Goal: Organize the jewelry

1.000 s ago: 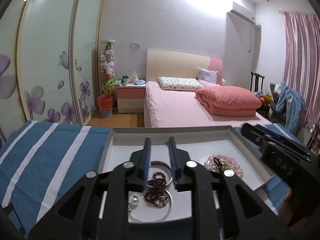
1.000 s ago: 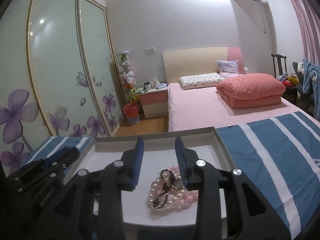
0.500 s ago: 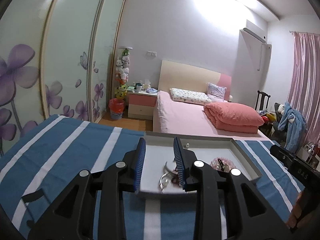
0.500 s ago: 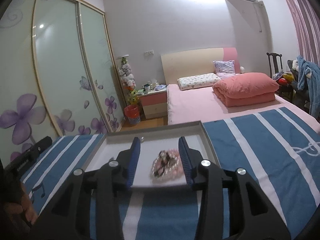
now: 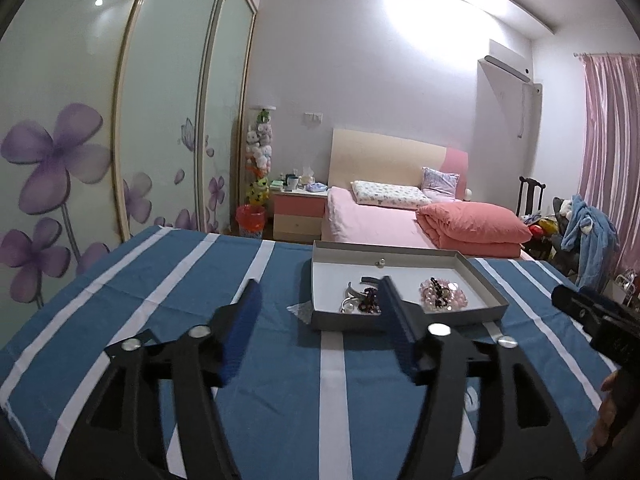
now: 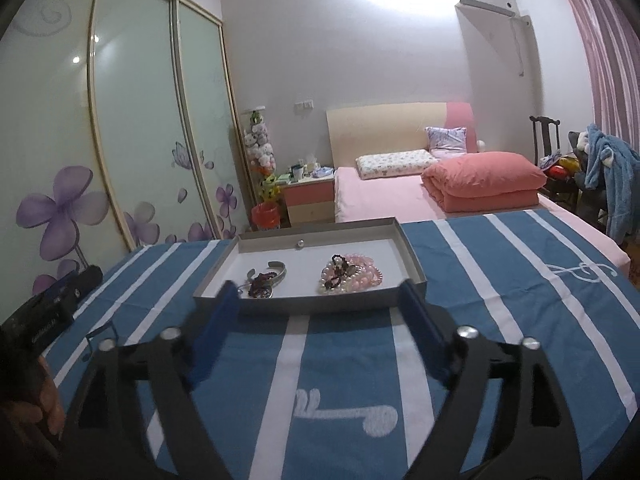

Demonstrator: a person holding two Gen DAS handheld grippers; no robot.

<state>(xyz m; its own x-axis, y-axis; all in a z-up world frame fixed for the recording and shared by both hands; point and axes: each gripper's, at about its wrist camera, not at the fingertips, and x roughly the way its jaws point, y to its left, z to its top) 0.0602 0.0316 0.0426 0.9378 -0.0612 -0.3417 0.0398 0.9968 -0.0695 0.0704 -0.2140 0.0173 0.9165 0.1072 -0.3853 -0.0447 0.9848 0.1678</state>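
Note:
A shallow grey tray sits on the blue striped cloth. In it lie a pile of pink and white bead bracelets, a silver bangle with dark red beads, and a small pearl near the far wall. My left gripper is open and empty, held back from the tray's near edge. My right gripper is open and empty, also in front of the tray. Each gripper shows at the edge of the other's view.
The blue and white striped cloth covers the table. A small clear bag lies by the tray's left near corner. Beyond are a pink bed, a nightstand and a flowered wardrobe.
Both grippers have pulled back from over the tray to in front of it, and both have opened wide. The jewelry stays in the tray.

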